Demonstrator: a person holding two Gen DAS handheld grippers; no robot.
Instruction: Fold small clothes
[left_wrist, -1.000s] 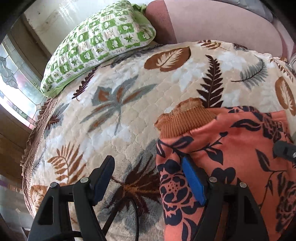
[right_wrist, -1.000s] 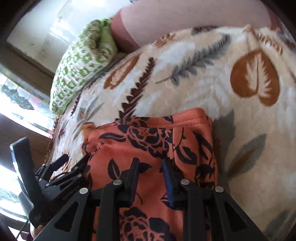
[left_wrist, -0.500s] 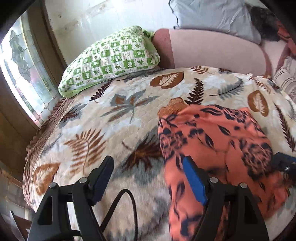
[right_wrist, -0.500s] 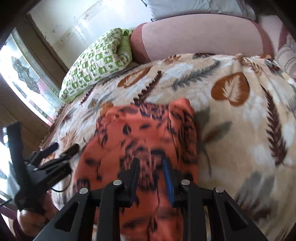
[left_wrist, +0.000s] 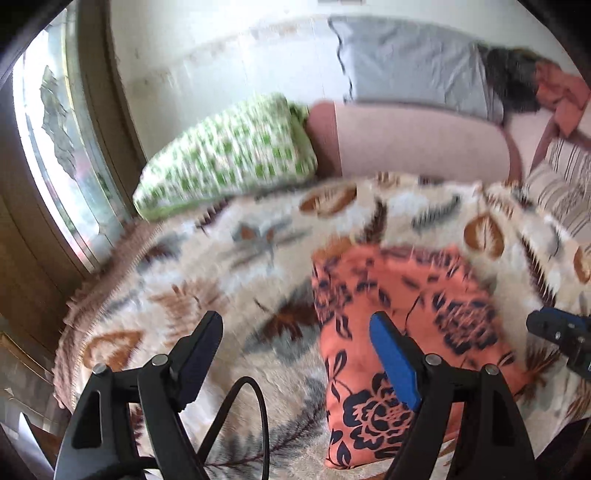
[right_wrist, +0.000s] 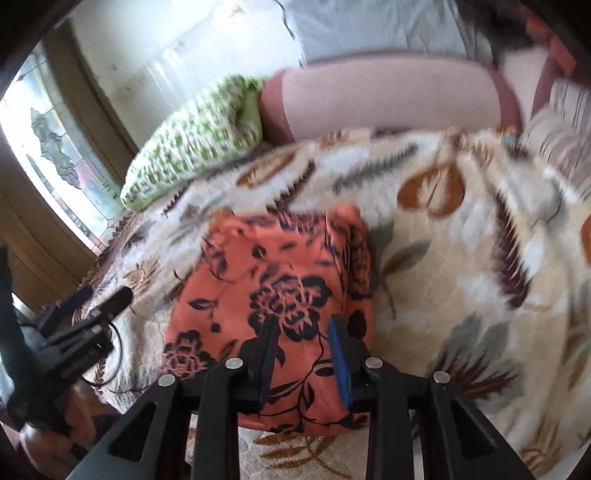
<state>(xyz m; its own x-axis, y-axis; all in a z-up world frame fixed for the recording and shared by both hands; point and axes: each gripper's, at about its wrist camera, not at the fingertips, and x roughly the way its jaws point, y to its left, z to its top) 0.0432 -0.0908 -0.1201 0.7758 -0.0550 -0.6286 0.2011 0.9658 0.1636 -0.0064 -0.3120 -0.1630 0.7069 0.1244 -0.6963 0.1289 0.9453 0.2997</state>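
Two grippers, both clear of the cloth. Left to right:

Window (left_wrist: 55, 155) at far left, then green pillow (left_wrist: 229, 155) against the wall. Not in play.

Left gripper (left_wrist: 295, 354): fingers spread wide, nothing between them, only the bed (left_wrist: 207, 266) cover below. Blue pad sits over the garment's left edge in the view but no contact visible. Its cable (left_wrist: 243, 417) loops under the fingers, off the cloth. Judgement: held wide and off the fabric because it has no hold to keep right now.

Garment (right_wrist: 280, 295): orange floral piece, lies flat on the bed cover, centre, compact rectangle with straight side edges and a rounded near edge, so it reads as already folded over at least once. A ribbed brown cuff seems to peek out at its far left corner; too blurred to be sure. Nothing pins it.

Right gripper (right_wrist: 303, 354): fingers close together with a narrow gap, garment seen through the gap but behind it, no fabric pinched. Hovers above the garment's near half.

Pink bolster (right_wrist: 388, 96) and grey pillow (left_wrist: 410, 62) at the back, striped cushion (left_wrist: 561, 184) far right. Both views are motion-smeared.

Judgement: fold on this piece looks close to done; any next grab needs a fresh edge, likely the near one.
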